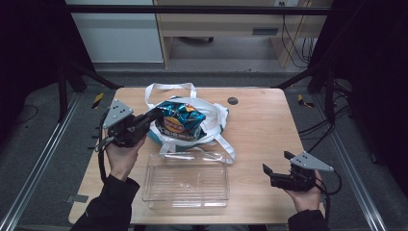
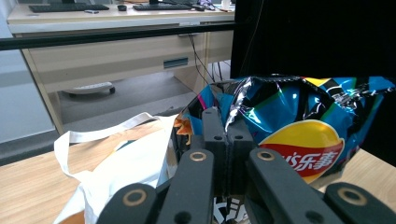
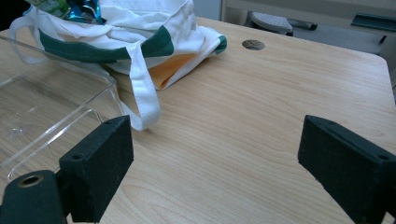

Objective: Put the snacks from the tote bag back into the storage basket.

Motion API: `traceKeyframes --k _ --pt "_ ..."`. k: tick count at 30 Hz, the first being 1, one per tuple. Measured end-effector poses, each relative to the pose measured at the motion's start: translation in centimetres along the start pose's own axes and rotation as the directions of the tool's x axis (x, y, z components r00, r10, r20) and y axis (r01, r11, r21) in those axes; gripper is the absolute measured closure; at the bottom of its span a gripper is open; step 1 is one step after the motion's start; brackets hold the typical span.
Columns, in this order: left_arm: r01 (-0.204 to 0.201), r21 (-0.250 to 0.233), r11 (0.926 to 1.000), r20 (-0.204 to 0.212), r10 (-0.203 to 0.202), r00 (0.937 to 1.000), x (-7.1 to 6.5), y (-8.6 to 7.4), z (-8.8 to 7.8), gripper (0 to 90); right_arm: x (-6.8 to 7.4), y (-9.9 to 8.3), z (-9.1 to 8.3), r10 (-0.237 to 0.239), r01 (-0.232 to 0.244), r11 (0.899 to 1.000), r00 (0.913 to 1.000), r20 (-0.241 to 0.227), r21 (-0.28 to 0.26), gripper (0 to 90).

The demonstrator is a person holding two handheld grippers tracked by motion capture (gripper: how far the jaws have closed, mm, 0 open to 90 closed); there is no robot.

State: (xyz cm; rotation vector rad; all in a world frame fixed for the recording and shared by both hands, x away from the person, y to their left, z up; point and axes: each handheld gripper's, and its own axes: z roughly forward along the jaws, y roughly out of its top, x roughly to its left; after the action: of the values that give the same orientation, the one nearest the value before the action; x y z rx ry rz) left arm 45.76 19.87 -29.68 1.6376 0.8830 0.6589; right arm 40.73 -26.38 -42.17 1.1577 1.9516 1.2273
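Observation:
A blue crisp bag (image 1: pixel 182 120) with a red and yellow logo is over the mouth of a white tote bag (image 1: pixel 215 117) with green trim, at the middle back of the table. My left gripper (image 1: pixel 156 115) comes in from the left and is shut on the crisp bag's crumpled edge. In the left gripper view the jaws (image 2: pixel 225 137) meet on the foil of the crisp bag (image 2: pixel 303 121), with the tote bag (image 2: pixel 126 163) below left. My right gripper (image 1: pixel 276 162) rests open near the front right; in its own view the right gripper (image 3: pixel 212 154) holds nothing above bare wood.
A clear plastic box (image 1: pixel 185 203) stands in front of the tote; its wall (image 3: pixel 56 109) lies left of my right gripper. A round cable hole (image 1: pixel 233 100) marks the table's back right. Dark frame bars and a desk stand beyond the far edge.

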Motion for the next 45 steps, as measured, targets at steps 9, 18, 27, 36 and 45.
traceKeyframes --k 9,18,27,36,45 --pt "0.013 -0.005 0.9999 0.024 -0.013 0.9996 -0.7 -0.3 -1.9 90.0 0.1 0.0 0.0 0.004 -0.004 1.000 1.0000 -0.003 0.001 10.8" --pt "0.014 -0.009 0.9999 0.040 -0.014 0.9991 -1.6 -0.2 -4.0 90.0 0.1 0.0 -0.1 0.007 -0.007 1.000 1.0000 -0.001 -0.001 10.8" --pt "0.002 -0.005 1.0000 0.050 -0.001 0.9987 -2.5 -0.9 -5.5 90.0 0.1 0.0 -0.1 0.009 -0.009 1.000 1.0000 -0.002 0.000 10.8" --pt "0.007 0.021 0.9998 0.079 -0.009 0.9968 -3.5 -3.0 -6.4 90.0 0.2 0.0 -0.1 0.006 -0.006 1.000 1.0000 -0.002 -0.003 10.8" --pt "-0.001 0.092 0.9958 0.098 -0.008 0.9951 -4.3 -5.8 -5.5 90.0 0.4 -0.1 0.0 0.000 0.000 1.000 1.0000 -0.006 0.004 11.0"
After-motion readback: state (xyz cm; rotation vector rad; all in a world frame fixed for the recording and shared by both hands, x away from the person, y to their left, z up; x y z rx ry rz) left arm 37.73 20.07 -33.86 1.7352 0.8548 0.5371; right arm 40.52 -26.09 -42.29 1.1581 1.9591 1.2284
